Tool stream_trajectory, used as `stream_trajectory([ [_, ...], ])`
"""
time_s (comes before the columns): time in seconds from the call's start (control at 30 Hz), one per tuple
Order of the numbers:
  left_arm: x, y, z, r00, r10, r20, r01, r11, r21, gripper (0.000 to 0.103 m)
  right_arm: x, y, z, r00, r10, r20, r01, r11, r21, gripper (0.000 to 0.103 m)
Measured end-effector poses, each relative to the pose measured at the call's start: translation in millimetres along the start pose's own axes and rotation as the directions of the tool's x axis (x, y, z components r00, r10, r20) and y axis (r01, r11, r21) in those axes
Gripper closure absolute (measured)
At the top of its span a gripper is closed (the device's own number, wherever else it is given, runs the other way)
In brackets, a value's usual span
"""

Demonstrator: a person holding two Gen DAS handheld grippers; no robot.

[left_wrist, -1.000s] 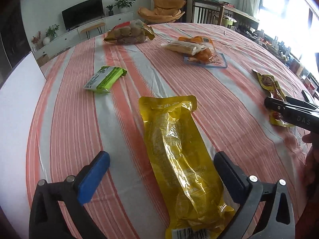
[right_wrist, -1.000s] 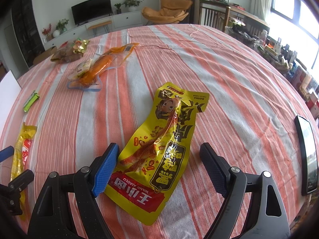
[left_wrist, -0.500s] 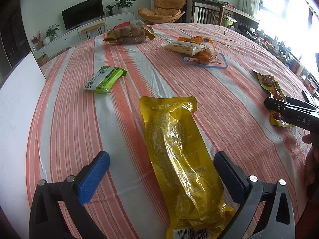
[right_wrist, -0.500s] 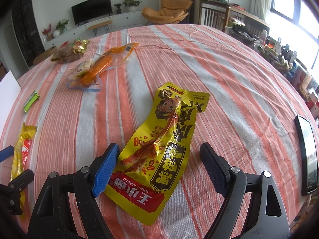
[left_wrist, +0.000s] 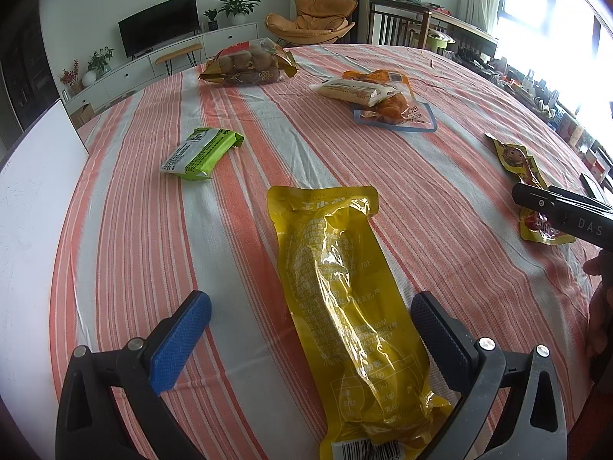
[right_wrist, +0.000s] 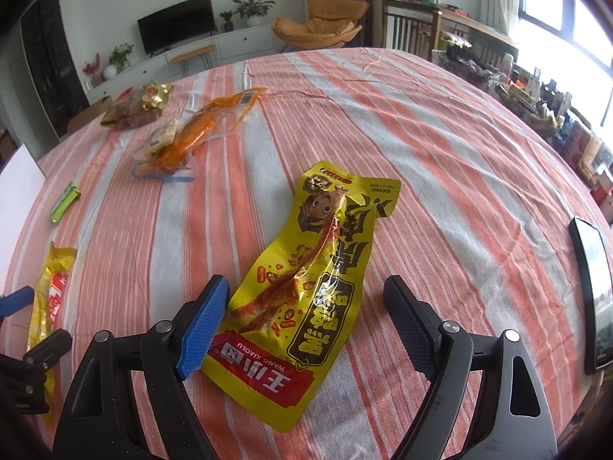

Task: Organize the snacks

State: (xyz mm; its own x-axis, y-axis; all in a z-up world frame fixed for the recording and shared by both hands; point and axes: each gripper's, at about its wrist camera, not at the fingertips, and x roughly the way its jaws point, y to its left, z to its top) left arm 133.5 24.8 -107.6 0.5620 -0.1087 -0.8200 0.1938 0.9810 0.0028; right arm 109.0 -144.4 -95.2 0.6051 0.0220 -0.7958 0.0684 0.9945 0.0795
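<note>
The table (left_wrist: 126, 230) is covered with a cloth of orange and grey-white stripes; beyond its far edge stand a TV (left_wrist: 159, 34), a low white cabinet (left_wrist: 226, 38) with plants, and an orange chair (left_wrist: 310, 19), with bright windows along the right.

The corn pack (left_wrist: 345, 306), a long yellow glossy bag printed on its back, lies lengthwise at the near edge. The sauce pack (right_wrist: 306, 280), yellow with a cartoon face and a red band, lies flat and creased near the near edge, right of the corn pack. Farther in lie a green bar (left_wrist: 201, 147), a nut bag (left_wrist: 247, 63) near the far edge, and an orange pack (left_wrist: 379, 97). A phone (right_wrist: 592, 295) sits at the right edge.

Your left gripper (left_wrist: 310, 333) points steeply down, jaws spread, straddling the corn pack without pressing it. Your right gripper (right_wrist: 306, 318) is tilted likewise, jaws wide though just closing a little, the sauce pack between them, its edge at the left pad.
</note>
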Motion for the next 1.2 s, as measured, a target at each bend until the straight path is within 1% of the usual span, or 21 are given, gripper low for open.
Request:
stream_trajectory([
  [0.27, 0, 0, 0, 1.000, 0.000, 0.000, 0.000, 1.000, 0.000, 0.000, -1, 0, 1, 1.000, 0.000, 0.010, 0.000, 1.000, 0.007, 0.019],
  [0.37, -1, 1, 0, 1.000, 0.000, -0.001, 0.000, 1.000, -0.001, 0.000, -8, 1, 1, 0.999, 0.006, 0.046, -0.006, 1.000, 0.002, 0.019],
  [0.43, -1, 1, -1, 1.000, -0.002, -0.001, 0.002, 1.000, 0.001, 0.000, -20, -5, 2, 0.989, 0.093, 0.111, -0.096, 0.995, 0.022, 0.019],
  [0.47, -2, 1, -1, 1.000, -0.004, -0.001, 0.004, 1.000, 0.001, 0.000, -30, -16, 5, 0.978, 0.136, 0.158, -0.150, 0.986, 0.076, 0.019],
  [0.5, 1, 0, 0, 1.000, -0.005, -0.002, 0.005, 1.000, 0.003, 0.000, -39, -28, 7, 0.967, 0.158, 0.199, -0.188, 0.973, 0.138, 0.019],
  [0.57, 2, 0, 0, 1.000, -0.007, -0.005, 0.007, 1.000, 0.006, 0.000, -50, -56, 12, 0.953, 0.182, 0.243, -0.247, 0.929, 0.274, 0.019],
  [0.63, 1, -1, 0, 1.000, -0.007, -0.011, 0.007, 1.000, 0.009, 0.000, -46, -78, 17, 0.968, 0.175, 0.179, -0.235, 0.884, 0.405, 0.018],
  [0.67, 1, -3, -1, 1.000, -0.003, -0.013, 0.003, 1.000, 0.007, 0.000, -41, -83, 19, 0.977, 0.181, 0.114, -0.213, 0.872, 0.440, 0.018],
  [0.73, 0, -4, -2, 1.000, 0.005, -0.013, -0.005, 1.000, -0.004, 0.000, -30, -72, 19, 0.983, 0.183, -0.017, -0.159, 0.894, 0.419, 0.018],
  [0.8, -1, -6, -2, 1.000, 0.010, -0.007, -0.010, 1.000, -0.014, 0.004, -17, -46, 20, 0.979, 0.181, -0.098, -0.137, 0.929, 0.345, 0.018],
  [0.83, -3, -7, -3, 1.000, 0.006, 0.006, -0.005, 1.000, -0.006, 0.020, -6, -32, 21, 0.977, 0.154, -0.149, -0.103, 0.949, 0.299, 0.018],
  [0.87, -7, -10, -3, 1.000, 0.001, 0.022, -0.002, 1.000, 0.015, 0.048, 2, -20, 23, 0.977, 0.110, -0.184, -0.061, 0.965, 0.254, 0.017],
  [0.9, -11, -12, -2, 0.999, -0.016, 0.028, 0.015, 0.999, 0.037, 0.052, 6, -1, 27, 0.987, 0.012, -0.163, 0.014, 0.988, 0.154, 0.017],
  [0.93, -11, -11, -2, 1.000, -0.028, 0.009, 0.028, 0.999, 0.037, 0.055, 16, 13, 29, 0.981, -0.040, -0.188, 0.055, 0.996, 0.073, 0.017],
  [0.97, -13, -6, -2, 0.998, -0.059, -0.002, 0.059, 0.998, 0.015, 0.056, 20, 23, 30, 0.979, -0.097, -0.178, 0.101, 0.995, 0.011, 0.029],
  [1.0, -16, -1, -2, 0.997, -0.082, -0.009, 0.082, 0.997, -0.007, 0.057, 18, 28, 30, 0.985, -0.085, -0.151, 0.086, 0.996, -0.002, 0.039],
  [1.03, -19, 6, -4, 0.993, -0.116, -0.015, 0.115, 0.992, -0.046, 0.057, 17, 31, 32, 0.983, -0.072, -0.166, 0.075, 0.997, 0.011, 0.040],
  [1.07, -23, 14, -7, 0.987, -0.158, -0.016, 0.156, 0.983, -0.095, 0.057, 15, 31, 34, 0.984, -0.056, -0.170, 0.060, 0.998, 0.020, 0.048],
  [1.1, -27, 20, -10, 0.980, -0.197, -0.013, 0.193, 0.972, -0.136, 0.057, 9, 29, 33, 0.986, -0.025, -0.163, 0.031, 0.999, 0.037, 0.052],
  [1.13, -33, 25, -14, 0.969, -0.246, -0.005, 0.241, 0.954, -0.180, 0.057, 3, 24, 32, 0.985, 0.035, -0.169, -0.020, 0.996, 0.085, 0.055],
  [1.2, -42, 28, -17, 0.954, -0.299, 0.007, 0.294, 0.931, -0.218, 0.057, -7, 10, 26, 0.976, 0.159, -0.151, -0.129, 0.974, 0.188, 0.056],
])
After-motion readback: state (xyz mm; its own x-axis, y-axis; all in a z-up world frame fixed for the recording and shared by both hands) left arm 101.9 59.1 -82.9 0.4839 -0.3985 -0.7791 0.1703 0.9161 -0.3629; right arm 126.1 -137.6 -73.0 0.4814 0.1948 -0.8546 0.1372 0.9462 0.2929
